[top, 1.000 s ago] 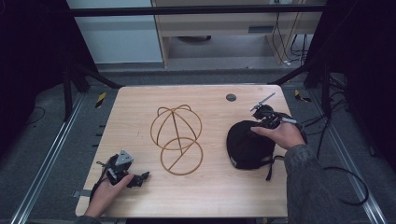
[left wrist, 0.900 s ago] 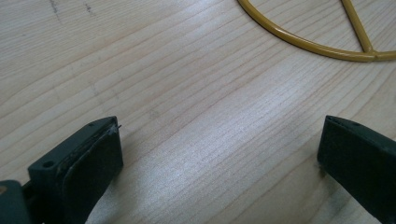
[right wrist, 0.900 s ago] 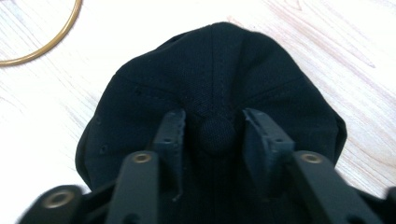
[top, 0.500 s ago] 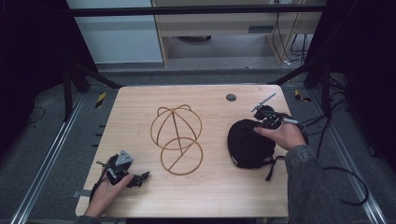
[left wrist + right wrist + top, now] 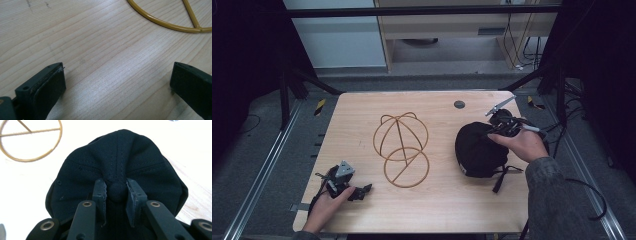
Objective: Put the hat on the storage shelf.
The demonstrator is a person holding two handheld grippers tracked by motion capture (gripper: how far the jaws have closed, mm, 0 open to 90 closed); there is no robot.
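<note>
A black cap (image 5: 477, 147) lies on the right side of the wooden table (image 5: 432, 210), with a strap trailing toward the front. My right gripper (image 5: 492, 134) is shut on the cap's top button (image 5: 117, 191), the cloth bunched around its jaws. A brass wire hat stand (image 5: 401, 145) sits at the table's middle, a domed frame over a round base. At the front left corner my left gripper (image 5: 362, 192) rests low on the wood, its jaws wide apart over bare wood (image 5: 117, 82), and the stand's base ring (image 5: 160, 21) shows ahead of it.
A small dark round hole (image 5: 459, 104) marks the table's far edge. Cables run from the right gripper off the table's right side. Metal rails flank the table on both sides, and a cabinet stands beyond the far edge.
The right gripper has pulled the cap slightly, shifting and bunching it a little. The left gripper has stayed at the front left corner.
</note>
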